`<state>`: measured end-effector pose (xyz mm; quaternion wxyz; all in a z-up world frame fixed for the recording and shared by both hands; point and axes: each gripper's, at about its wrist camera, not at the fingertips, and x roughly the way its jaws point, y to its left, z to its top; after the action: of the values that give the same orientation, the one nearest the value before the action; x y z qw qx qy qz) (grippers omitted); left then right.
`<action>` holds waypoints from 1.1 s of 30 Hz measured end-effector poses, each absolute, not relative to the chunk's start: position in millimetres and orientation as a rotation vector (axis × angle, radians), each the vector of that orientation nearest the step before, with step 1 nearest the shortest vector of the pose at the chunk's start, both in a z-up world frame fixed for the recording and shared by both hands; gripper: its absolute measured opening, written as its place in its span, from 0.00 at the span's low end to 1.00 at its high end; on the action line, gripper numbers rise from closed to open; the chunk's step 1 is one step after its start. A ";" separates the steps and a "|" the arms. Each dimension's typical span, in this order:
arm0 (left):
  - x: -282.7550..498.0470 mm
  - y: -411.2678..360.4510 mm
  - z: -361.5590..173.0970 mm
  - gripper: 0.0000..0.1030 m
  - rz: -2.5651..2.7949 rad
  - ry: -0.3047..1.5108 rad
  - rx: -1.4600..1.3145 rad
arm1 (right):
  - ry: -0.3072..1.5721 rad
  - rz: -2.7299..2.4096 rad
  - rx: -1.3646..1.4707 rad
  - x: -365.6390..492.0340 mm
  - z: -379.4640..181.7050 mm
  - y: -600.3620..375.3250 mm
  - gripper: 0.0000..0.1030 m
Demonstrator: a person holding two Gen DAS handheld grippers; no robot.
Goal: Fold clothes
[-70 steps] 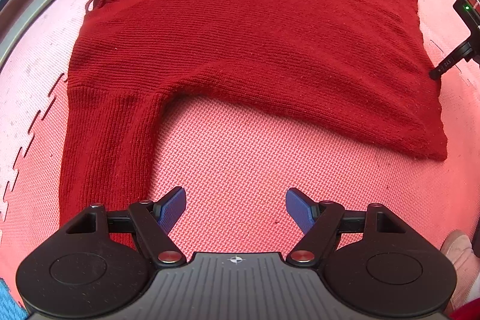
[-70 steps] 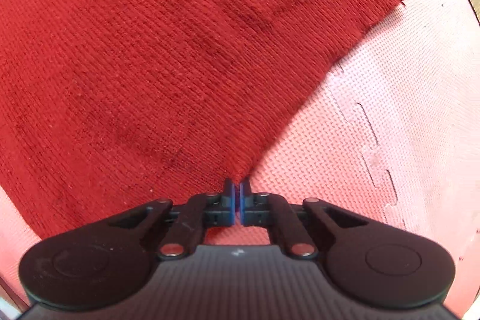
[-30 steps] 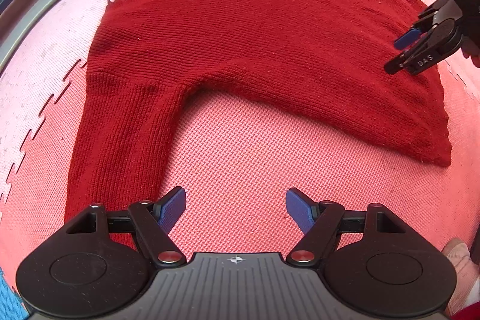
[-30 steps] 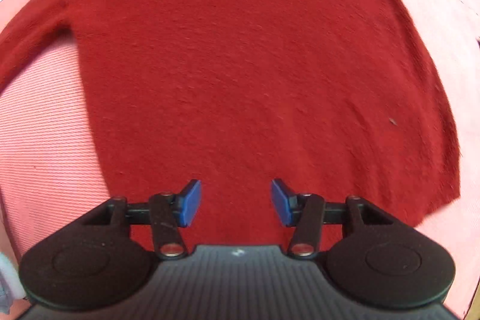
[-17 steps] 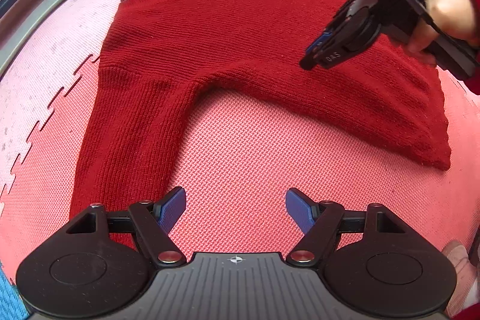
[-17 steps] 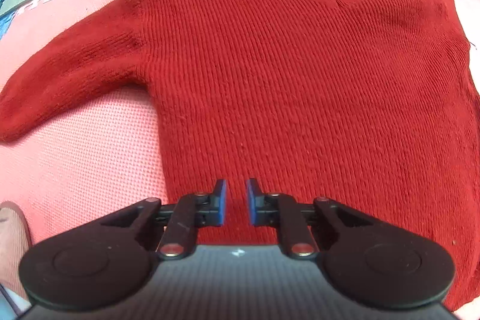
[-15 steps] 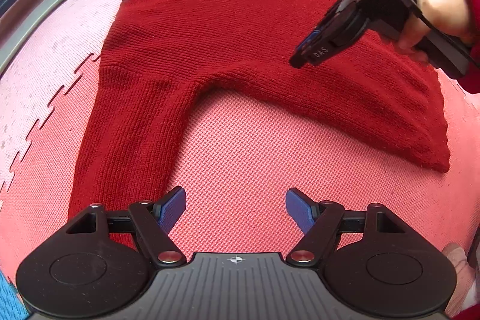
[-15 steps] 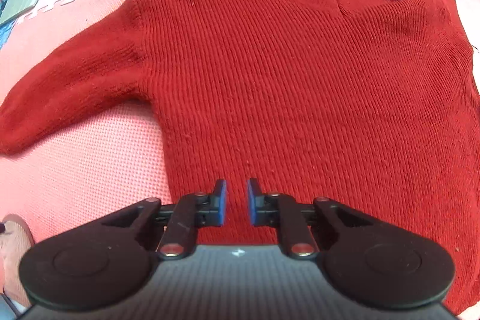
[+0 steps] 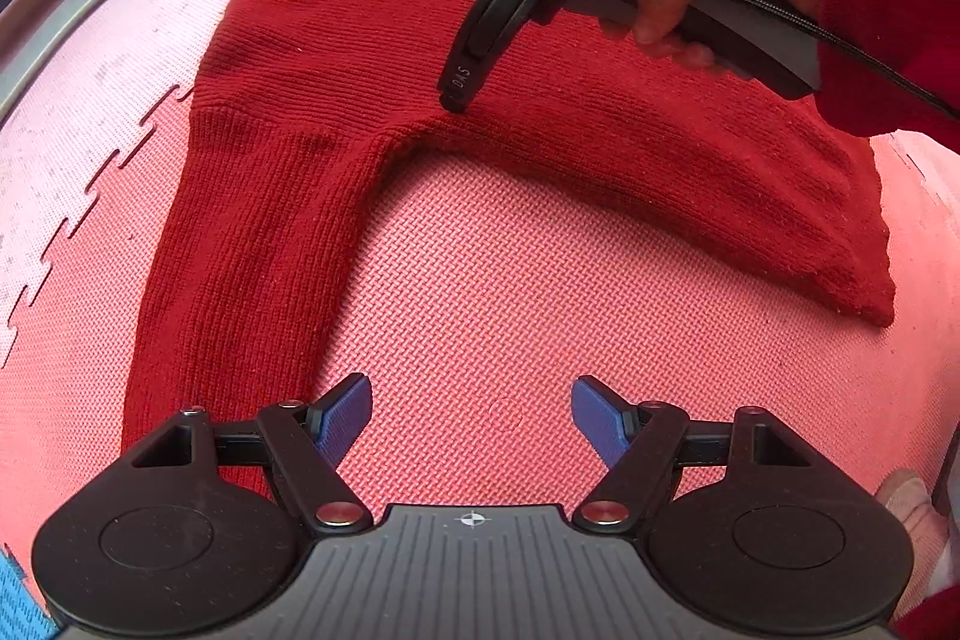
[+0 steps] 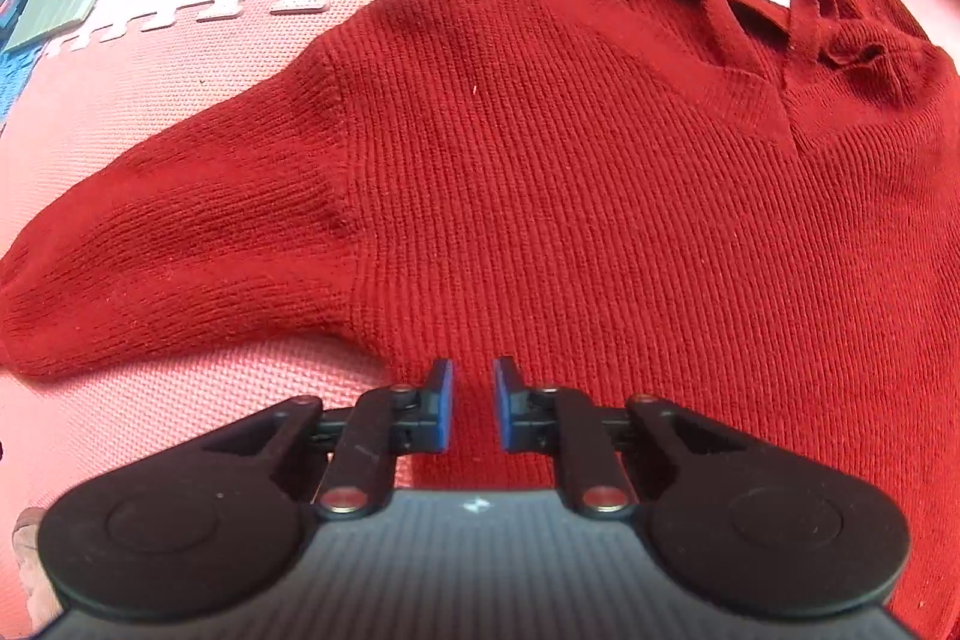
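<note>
Pink interlocking foam floor mat (image 9: 480, 244) carried a spread red sweater (image 9: 336, 58). The left hand-held gripper (image 9: 471, 415) stood wide apart over bare mat. The right hand-held gripper (image 10: 472, 403), narrowly apart after closing, gripped nothing above the sweater.

A dark red knitted V-neck sweater (image 10: 600, 196) is lying spread flat across the middle of the right wrist frame, its one visible sleeve (image 10: 180, 274) stretching toward the left edge, loose ties bunching at upper right.
</note>
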<state>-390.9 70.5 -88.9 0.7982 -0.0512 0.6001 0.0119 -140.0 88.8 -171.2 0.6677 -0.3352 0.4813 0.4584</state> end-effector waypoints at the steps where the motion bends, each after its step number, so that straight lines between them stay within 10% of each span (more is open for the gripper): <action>1: -391.5 70.7 -87.9 0.73 0.029 1.286 -0.109 | 1.081 1.040 -0.762 -140.5 -170.8 91.0 0.15; 33: -389.3 70.9 -93.0 0.73 0.039 1.273 -0.121 | 1.178 0.992 -0.659 -148.9 -189.6 50.4 0.16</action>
<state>-389.3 70.9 -93.0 0.8024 -0.0565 0.5939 0.0181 -148.9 50.4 -189.6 0.6692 -0.2924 0.5227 0.4399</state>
